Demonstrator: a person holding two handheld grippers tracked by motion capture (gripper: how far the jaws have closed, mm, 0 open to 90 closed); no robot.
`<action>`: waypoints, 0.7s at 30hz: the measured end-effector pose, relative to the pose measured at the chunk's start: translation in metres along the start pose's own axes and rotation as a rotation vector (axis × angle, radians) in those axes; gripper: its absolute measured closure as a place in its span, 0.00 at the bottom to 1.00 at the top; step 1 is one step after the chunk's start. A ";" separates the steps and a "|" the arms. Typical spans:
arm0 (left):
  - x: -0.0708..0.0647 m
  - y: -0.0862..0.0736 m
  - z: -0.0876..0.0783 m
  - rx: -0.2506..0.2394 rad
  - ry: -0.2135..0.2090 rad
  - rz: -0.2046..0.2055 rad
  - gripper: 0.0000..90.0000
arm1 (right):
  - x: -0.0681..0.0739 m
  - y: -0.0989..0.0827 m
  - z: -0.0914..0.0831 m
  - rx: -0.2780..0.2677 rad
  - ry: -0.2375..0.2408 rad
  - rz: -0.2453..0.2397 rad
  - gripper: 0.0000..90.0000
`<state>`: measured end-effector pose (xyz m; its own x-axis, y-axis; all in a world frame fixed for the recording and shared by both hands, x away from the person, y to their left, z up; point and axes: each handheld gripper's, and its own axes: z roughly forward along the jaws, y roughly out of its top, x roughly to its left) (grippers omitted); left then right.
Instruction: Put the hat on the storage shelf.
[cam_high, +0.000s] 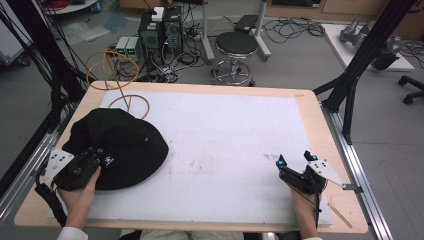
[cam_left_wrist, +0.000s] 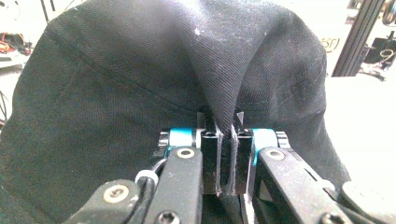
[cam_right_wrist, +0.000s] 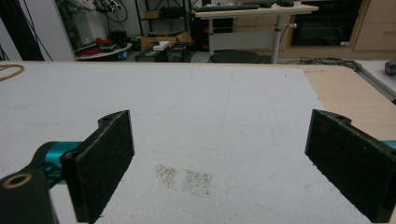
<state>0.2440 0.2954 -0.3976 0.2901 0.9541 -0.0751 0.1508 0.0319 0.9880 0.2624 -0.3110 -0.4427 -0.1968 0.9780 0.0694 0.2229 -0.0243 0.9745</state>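
At the lower left of the high view a black cotton twill bucket hat (cam_high: 120, 145) lies crumpled on the white foam mat (cam_high: 225, 145) that covers most of the pale wooden table (cam_high: 330, 130). The left gripper (cam_high: 95, 152) sits at the hat's near edge, held by the person's left hand (cam_high: 80, 192), whose forearm comes up from the bottom edge of the frame. In the left gripper view the two black jaws are pressed together on a pinched fold of the hat (cam_left_wrist: 187, 70); the cloth rises from between them and spreads across the upper part of the frame, with a seam running across its left side.

At the lower right of the high view the right gripper (cam_high: 295, 159) rests low over the mat, well apart from the hat, with the right hand (cam_high: 302, 202) behind it and its grey three-cornered plate (cam_high: 327, 172) pointing toward the right edge. Its jaws stand wide apart. In the right gripper view the two black pads (cam_right_wrist: 105, 158) sit at the lower left and lower right of the frame with bare mat between them, where a faint patch of dark specks (cam_right_wrist: 184, 177) marks the surface.

An orange cable loop (cam_high: 112, 80) lies at the table's far left corner, partly on the mat just beyond the hat.
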 end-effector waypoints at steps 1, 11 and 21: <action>0.000 0.001 0.000 -0.007 0.000 -0.001 0.96 | 0.000 0.000 0.000 0.001 0.000 -0.002 0.08; -0.003 0.015 -0.002 -0.062 -0.001 0.001 0.96 | -0.002 -0.001 -0.004 0.005 -0.005 -0.007 0.08; -0.008 0.025 -0.004 -0.103 0.009 0.018 0.95 | -0.005 0.000 -0.003 -0.001 -0.023 0.000 0.08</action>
<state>0.2423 0.2900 -0.3716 0.2832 0.9574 -0.0564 0.0474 0.0448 0.9979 0.2606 -0.3163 -0.4422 -0.1751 0.9824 0.0650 0.2224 -0.0249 0.9746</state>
